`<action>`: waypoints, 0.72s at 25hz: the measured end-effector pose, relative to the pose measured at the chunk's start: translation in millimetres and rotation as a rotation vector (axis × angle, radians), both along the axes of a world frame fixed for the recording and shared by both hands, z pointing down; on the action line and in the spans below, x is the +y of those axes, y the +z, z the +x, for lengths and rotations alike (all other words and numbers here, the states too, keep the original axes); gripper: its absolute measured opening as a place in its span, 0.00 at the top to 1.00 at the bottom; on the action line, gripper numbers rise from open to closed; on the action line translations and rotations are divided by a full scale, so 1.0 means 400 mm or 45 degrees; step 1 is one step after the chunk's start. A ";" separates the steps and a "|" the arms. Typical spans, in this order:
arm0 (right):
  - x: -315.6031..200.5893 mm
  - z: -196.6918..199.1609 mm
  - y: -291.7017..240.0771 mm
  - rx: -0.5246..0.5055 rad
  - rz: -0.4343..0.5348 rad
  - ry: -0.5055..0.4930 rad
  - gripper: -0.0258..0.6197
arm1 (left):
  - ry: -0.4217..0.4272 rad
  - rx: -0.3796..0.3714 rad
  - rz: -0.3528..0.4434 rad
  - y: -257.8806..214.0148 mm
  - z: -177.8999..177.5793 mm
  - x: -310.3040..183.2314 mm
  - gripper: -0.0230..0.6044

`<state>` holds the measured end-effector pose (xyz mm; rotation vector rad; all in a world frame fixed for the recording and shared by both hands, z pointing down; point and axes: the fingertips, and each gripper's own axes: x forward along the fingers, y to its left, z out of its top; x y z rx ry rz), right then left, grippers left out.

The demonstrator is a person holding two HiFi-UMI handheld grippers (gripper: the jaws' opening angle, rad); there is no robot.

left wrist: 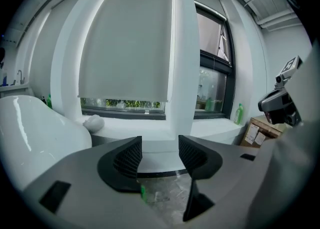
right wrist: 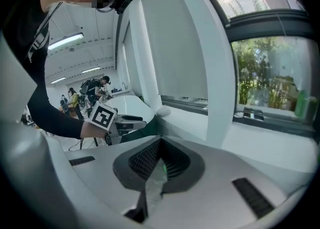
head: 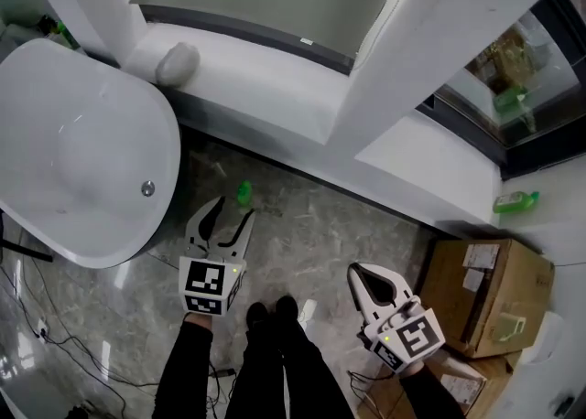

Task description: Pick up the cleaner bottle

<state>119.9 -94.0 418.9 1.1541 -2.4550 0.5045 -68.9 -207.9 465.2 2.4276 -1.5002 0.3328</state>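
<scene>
A small green cleaner bottle (head: pixel 244 192) stands on the marble floor below the white window ledge. My left gripper (head: pixel 233 213) hangs just short of it with the jaws wide open and nothing between the pads. In the left gripper view (left wrist: pixel 160 145) the green bottle (left wrist: pixel 142 192) peeks out low, under the left jaw. My right gripper (head: pixel 353 272) is farther right, near the cardboard boxes, with its jaws shut and empty (right wrist: pixel 159 143). A second green bottle (head: pixel 515 200) lies on the right stretch of the ledge, also seen from the left gripper (left wrist: pixel 239 114).
A white bathtub (head: pixel 82 152) fills the left side, close to the left gripper. Cardboard boxes (head: pixel 485 294) stand at the right. A white rounded object (head: pixel 177 63) rests on the ledge (head: pixel 265 79). Cables (head: pixel 37 316) trail on the floor; the person's shoes (head: pixel 270 312) are between the grippers.
</scene>
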 end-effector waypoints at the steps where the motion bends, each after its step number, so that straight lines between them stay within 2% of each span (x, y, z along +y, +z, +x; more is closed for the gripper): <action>1: -0.006 0.003 0.023 0.002 -0.002 0.000 0.96 | 0.001 -0.006 -0.008 0.029 -0.001 -0.005 0.59; 18: -0.068 0.030 0.397 0.048 -0.009 0.001 0.96 | -0.047 -0.049 -0.144 0.539 -0.028 -0.072 0.57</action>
